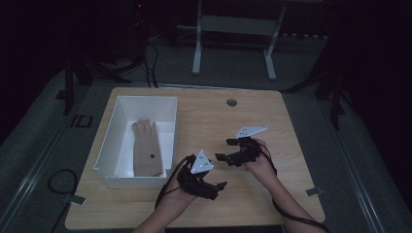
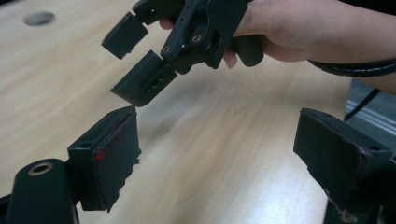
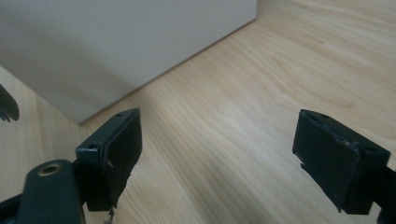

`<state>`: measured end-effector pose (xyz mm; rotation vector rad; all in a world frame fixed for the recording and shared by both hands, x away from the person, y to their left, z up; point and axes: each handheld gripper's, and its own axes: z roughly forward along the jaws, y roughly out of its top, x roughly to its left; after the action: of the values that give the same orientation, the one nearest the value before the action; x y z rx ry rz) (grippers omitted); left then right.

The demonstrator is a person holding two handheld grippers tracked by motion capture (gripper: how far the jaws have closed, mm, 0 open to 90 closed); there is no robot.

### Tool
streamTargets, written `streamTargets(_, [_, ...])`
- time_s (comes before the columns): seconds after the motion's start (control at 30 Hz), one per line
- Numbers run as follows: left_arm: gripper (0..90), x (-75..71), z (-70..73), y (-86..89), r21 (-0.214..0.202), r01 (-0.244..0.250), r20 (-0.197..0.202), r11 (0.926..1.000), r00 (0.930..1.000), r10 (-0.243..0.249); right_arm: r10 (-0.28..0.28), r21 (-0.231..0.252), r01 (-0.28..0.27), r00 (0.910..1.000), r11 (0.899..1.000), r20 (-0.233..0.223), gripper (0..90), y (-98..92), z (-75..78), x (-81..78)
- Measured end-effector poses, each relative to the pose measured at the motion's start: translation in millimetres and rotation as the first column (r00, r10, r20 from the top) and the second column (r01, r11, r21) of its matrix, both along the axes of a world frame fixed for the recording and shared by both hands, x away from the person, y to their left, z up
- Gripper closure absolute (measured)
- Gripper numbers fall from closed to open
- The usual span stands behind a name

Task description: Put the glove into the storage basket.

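A white box [image 1: 108,143] stands on the left half of the wooden table [image 1: 272,121], and a tan glove [image 1: 146,148] lies flat inside it. My left gripper [image 1: 218,190] hovers near the table's front, just right of the box, with its jaws pointing right. In the left gripper view my left gripper [image 2: 219,154] is open over bare wood. My right gripper [image 1: 223,149] is held a little farther back, pointing left toward the box. Its jaws stand apart, as my right gripper [image 3: 224,154] shows against the box wall [image 3: 116,46], and also my right gripper [image 2: 133,58].
A round cable hole [image 1: 231,102] sits near the table's far edge. Bare wood stretches right of the box. A white desk frame [image 1: 233,29] stands beyond the table, and a black cable [image 1: 60,179] loops on the floor at the left.
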<state>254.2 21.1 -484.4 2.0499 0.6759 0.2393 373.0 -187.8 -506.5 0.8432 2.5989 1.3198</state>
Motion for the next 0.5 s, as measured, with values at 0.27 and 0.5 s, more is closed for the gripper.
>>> streamTargets(0.27, [14.7, 2.7, -22.5, -8.8, -0.010, 0.033, -0.040, 0.9994, 0.9987, -0.033, -0.011, -0.014, 0.011, 0.9998, 1.000, -0.017, 15.0, -13.7, -19.1, -4.4])
streamTargets(0.5, [14.7, 5.6, -45.8, -16.0, -0.033, 0.063, -0.074, 0.9974, 0.9951, -0.065, -0.022, -0.010, 0.022, 0.9997, 1.000, -0.007, 14.8, -29.4, -30.1, -7.0])
